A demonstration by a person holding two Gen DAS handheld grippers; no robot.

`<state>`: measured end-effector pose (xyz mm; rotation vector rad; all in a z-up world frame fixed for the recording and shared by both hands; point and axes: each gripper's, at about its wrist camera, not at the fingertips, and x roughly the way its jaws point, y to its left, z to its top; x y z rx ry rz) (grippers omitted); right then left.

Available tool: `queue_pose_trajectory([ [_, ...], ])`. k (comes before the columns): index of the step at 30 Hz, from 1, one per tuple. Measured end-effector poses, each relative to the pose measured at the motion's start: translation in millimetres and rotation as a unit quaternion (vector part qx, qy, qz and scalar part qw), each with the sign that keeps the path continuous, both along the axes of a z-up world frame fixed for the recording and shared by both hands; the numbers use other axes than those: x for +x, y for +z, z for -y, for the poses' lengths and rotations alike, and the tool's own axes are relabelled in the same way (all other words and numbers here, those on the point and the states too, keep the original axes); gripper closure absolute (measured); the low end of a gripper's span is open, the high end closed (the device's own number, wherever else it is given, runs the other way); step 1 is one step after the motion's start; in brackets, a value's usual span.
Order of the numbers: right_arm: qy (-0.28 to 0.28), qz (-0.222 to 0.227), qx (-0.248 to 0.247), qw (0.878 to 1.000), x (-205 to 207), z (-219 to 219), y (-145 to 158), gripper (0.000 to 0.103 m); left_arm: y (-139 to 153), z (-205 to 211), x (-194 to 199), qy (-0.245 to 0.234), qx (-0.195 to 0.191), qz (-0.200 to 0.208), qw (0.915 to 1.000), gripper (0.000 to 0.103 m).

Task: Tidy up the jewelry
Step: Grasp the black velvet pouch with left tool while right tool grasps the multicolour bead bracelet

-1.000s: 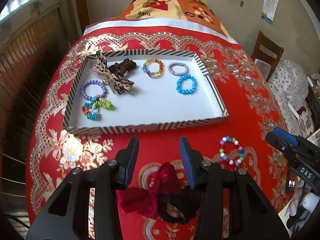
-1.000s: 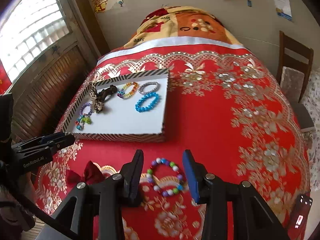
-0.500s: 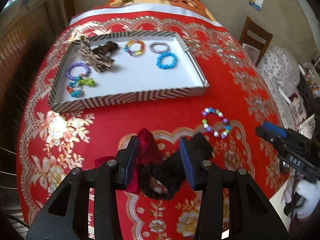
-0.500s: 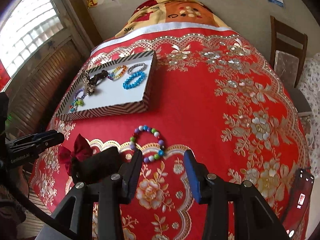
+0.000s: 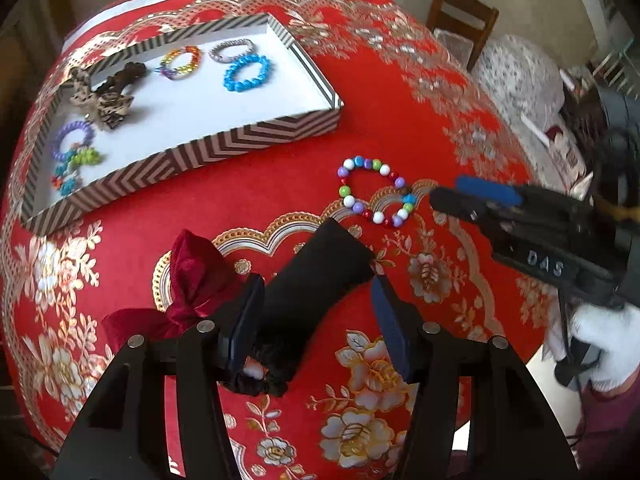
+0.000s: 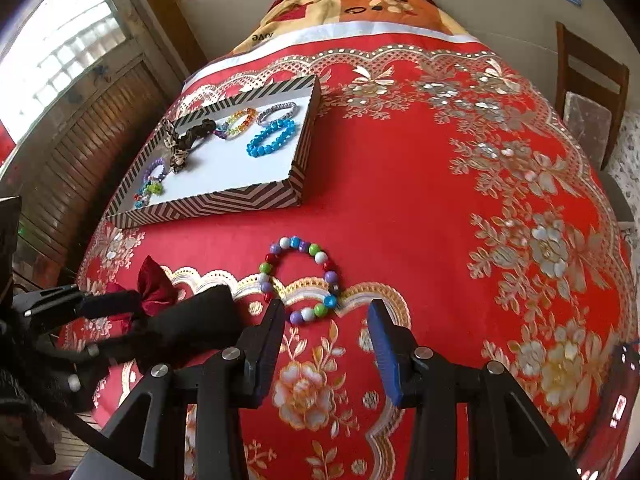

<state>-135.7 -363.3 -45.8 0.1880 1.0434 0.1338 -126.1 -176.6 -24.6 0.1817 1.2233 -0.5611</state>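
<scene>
A dark red and black hair bow (image 5: 316, 276) lies on the red cloth. Its black wing runs between the fingers of my open left gripper (image 5: 320, 316); its red wing (image 5: 192, 276) is to the left. A multicoloured bead bracelet (image 5: 376, 192) lies beyond it. In the right wrist view the bracelet (image 6: 300, 276) sits just ahead of my open, empty right gripper (image 6: 326, 332), with the bow (image 6: 188, 316) and the left gripper (image 6: 60, 304) to the left. The right gripper (image 5: 520, 216) shows at the right of the left wrist view.
A striped tray (image 5: 224, 148) with a white floor stands at the far left and holds several bracelets and hair ties, among them a blue bracelet (image 5: 246, 74) and a leopard bow (image 5: 102, 104). It also shows in the right wrist view (image 6: 224, 202). A wooden chair (image 6: 592, 92) stands at the far right.
My left gripper has come down and forward so the bow's black wing now lies between its fingers. My right gripper has moved closer to the bead bracelet.
</scene>
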Motion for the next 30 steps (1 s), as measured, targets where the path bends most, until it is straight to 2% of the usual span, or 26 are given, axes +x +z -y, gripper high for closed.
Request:
queue_pose_trajectory([
  [10, 0.009, -0.011, -0.025, 1.000, 31, -9, -23, 0.063, -27, 15, 9, -0.034, 0.046, -0.007, 0.9983, 0.048],
  [12, 0.016, -0.010, -0.036, 0.999, 34, -14, -25, 0.067, -32, 16, 11, -0.038, 0.049, -0.013, 0.9980, 0.048],
  [14, 0.022, -0.008, -0.055, 0.998, 36, -18, -29, 0.077, -37, 18, 13, -0.041, 0.050, -0.018, 0.9977, 0.048],
  [16, 0.030, -0.002, -0.073, 0.997, 37, -23, -32, 0.084, -41, 19, 14, -0.044, 0.049, -0.021, 0.9976, 0.049],
  [17, 0.033, 0.000, -0.077, 0.996, 37, -24, -33, 0.089, -42, 19, 15, -0.044, 0.044, -0.023, 0.9978, 0.052],
  [19, 0.035, 0.003, -0.079, 0.996, 39, -23, -33, 0.094, -41, 17, 17, -0.040, 0.031, -0.026, 0.9984, 0.069],
  [22, 0.026, 0.009, -0.059, 0.998, 40, -17, -27, 0.094, -38, 12, 23, -0.026, 0.006, -0.047, 0.9985, 0.078],
  [30, 0.027, 0.055, -0.022, 0.998, 35, -12, 20, 0.094, 6, -1, 29, 0.005, -0.048, -0.025, 0.9985, 0.081],
])
